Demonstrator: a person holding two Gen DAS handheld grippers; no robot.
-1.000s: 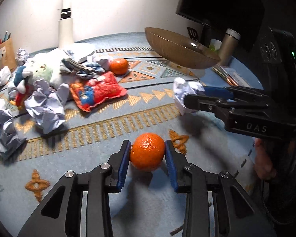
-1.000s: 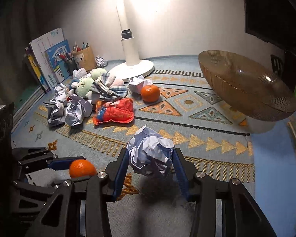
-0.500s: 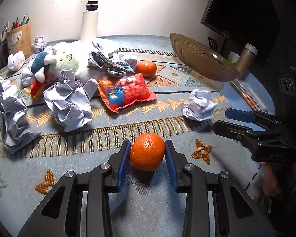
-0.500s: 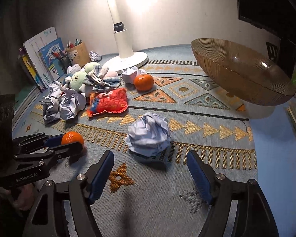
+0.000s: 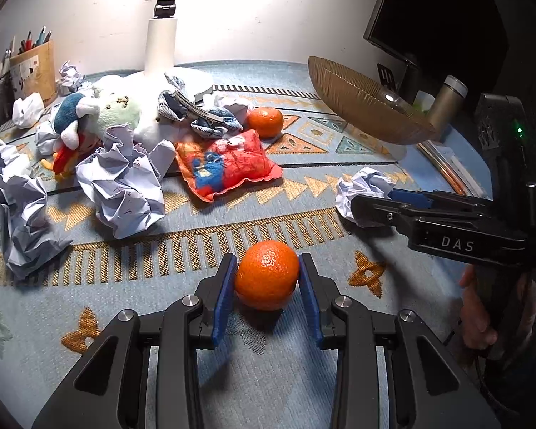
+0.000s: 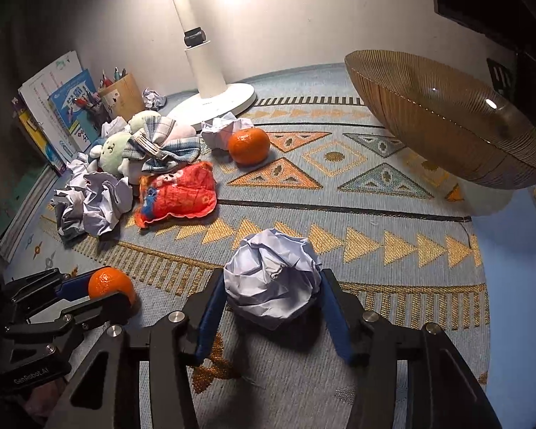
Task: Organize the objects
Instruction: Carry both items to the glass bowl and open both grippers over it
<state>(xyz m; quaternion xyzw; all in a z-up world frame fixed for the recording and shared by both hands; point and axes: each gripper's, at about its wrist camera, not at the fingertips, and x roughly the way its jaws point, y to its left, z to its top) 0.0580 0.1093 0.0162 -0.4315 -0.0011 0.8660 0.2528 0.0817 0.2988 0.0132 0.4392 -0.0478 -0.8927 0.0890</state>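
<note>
My left gripper [image 5: 267,286] is shut on an orange tangerine [image 5: 267,279] low over the patterned rug; it also shows in the right wrist view [image 6: 109,283]. My right gripper [image 6: 273,307] has its blue pads around a crumpled white paper ball [image 6: 272,279] that rests on the rug, pads touching or nearly touching its sides. The same ball shows in the left wrist view [image 5: 362,187] at the right gripper's tips. A second tangerine [image 6: 248,145] lies further back near the lamp base.
A brown ribbed bowl [image 6: 443,121] stands at the right. A red pouch [image 6: 177,193], plush toys with a plaid bow [image 6: 153,144], and several crumpled papers [image 5: 121,182] lie at the left. A white lamp base [image 6: 214,102], a pen holder [image 6: 119,94] and books stand at the back.
My right gripper let the paper ball down onto the rug and opened wide half a second ago; now its pads have closed in around the ball again. My left gripper kept hold of the tangerine.
</note>
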